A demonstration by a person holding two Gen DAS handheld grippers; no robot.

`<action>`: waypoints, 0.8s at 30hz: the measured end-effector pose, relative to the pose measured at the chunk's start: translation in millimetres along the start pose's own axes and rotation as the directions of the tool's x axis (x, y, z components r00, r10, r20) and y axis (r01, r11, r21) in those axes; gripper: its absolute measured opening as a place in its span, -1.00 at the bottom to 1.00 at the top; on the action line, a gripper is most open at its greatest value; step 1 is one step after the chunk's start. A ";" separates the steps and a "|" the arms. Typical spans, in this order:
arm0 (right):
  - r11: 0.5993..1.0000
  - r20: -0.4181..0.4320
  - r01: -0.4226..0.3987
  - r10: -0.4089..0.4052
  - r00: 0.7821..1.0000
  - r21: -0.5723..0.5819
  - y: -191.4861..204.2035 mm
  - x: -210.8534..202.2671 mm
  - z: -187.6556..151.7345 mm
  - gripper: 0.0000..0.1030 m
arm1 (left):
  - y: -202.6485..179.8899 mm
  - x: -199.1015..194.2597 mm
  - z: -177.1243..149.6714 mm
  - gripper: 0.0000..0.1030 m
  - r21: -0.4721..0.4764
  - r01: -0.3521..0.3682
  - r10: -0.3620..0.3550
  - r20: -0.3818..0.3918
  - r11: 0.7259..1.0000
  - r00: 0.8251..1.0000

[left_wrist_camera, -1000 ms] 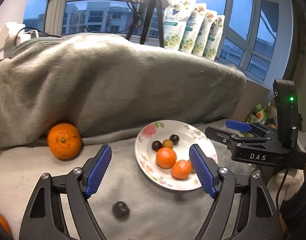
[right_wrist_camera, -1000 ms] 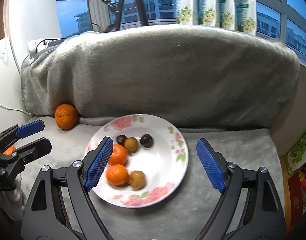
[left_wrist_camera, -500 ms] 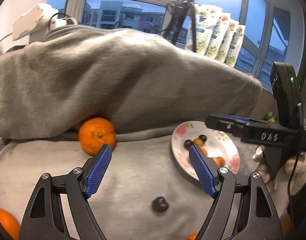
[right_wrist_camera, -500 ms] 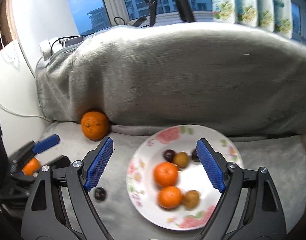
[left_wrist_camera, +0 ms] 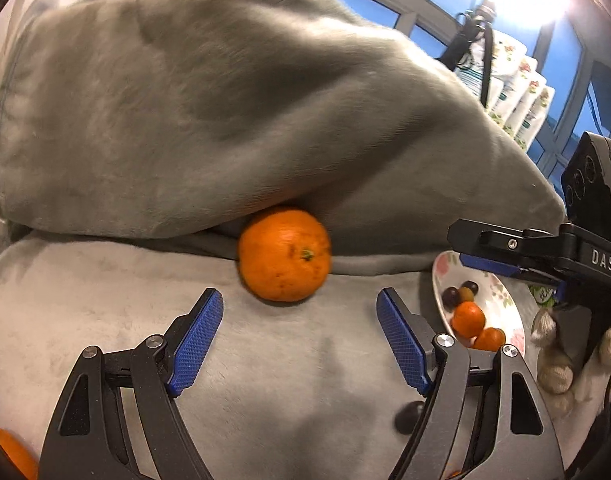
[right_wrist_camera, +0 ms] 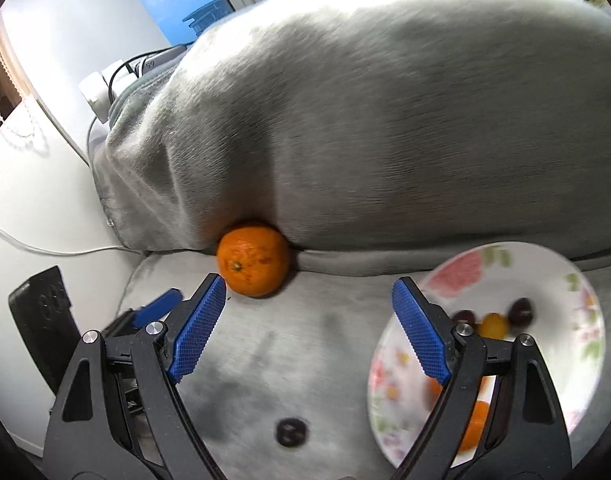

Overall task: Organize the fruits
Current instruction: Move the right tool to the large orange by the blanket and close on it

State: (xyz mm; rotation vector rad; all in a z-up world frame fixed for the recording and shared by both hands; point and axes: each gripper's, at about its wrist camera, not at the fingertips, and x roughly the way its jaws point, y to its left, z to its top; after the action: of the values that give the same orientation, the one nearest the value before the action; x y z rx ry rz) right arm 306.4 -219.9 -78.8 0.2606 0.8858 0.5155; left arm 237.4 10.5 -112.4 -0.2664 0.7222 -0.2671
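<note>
Left wrist view: the left gripper (left_wrist_camera: pixel 299 340) stands wide with nothing between its blue pads; its jaws have just closed slightly. A large orange (left_wrist_camera: pixel 284 254) lies just ahead of it on the grey blanket (left_wrist_camera: pixel 225 120), tucked against the blanket's raised fold. A small dark fruit (left_wrist_camera: pixel 408 416) lies on the blanket beside the right-hand finger. The floral plate (left_wrist_camera: pixel 505 312) sits to the right, holding small oranges and dark fruits. The right gripper (left_wrist_camera: pixel 489 254) reaches over the plate's far edge and hides part of it. Another orange (left_wrist_camera: pixel 9 456) shows at the lower left corner.

Right wrist view: the right gripper (right_wrist_camera: pixel 309 334) stands wide and empty. The large orange (right_wrist_camera: pixel 253 260) rests just beyond its left pad against the fold. The dark fruit (right_wrist_camera: pixel 291 432) lies between the fingers, apart from both. The plate (right_wrist_camera: pixel 577 340) sits partly behind the right finger. The left gripper (right_wrist_camera: pixel 153 312) shows at lower left.
</note>
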 end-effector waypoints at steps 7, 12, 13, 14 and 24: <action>0.994 -0.041 -0.070 0.074 0.996 0.082 12.2 39.2 2.4 0.70 | 13.7 18.5 4.0 0.46 -0.037 0.051 -0.052 -0.031 0.998 0.998; 0.992 -0.053 -0.084 0.089 0.995 0.091 23.9 61.9 6.4 0.60 | 14.9 27.0 5.4 0.39 -0.055 0.078 -0.080 -0.051 0.995 0.995; 0.993 -0.055 -0.079 0.084 0.995 0.090 26.4 67.7 7.9 0.59 | 15.7 27.8 5.3 0.38 -0.064 0.085 -0.089 -0.053 0.994 0.995; 0.993 -0.056 -0.075 0.080 0.995 0.090 27.8 71.9 9.1 0.58 | 16.7 28.7 5.4 0.35 -0.073 0.095 -0.099 -0.055 0.993 0.994; 0.993 -0.069 -0.064 0.071 0.995 0.097 40.6 105.4 8.4 0.48 | 26.1 44.2 8.7 0.25 -0.108 0.109 -0.117 -0.072 0.988 0.990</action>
State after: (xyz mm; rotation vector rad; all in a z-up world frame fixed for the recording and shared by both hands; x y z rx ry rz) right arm 355.1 -129.7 -127.1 0.3616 0.9756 0.5488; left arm 278.9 21.6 -141.8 -0.3983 0.8012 -0.3499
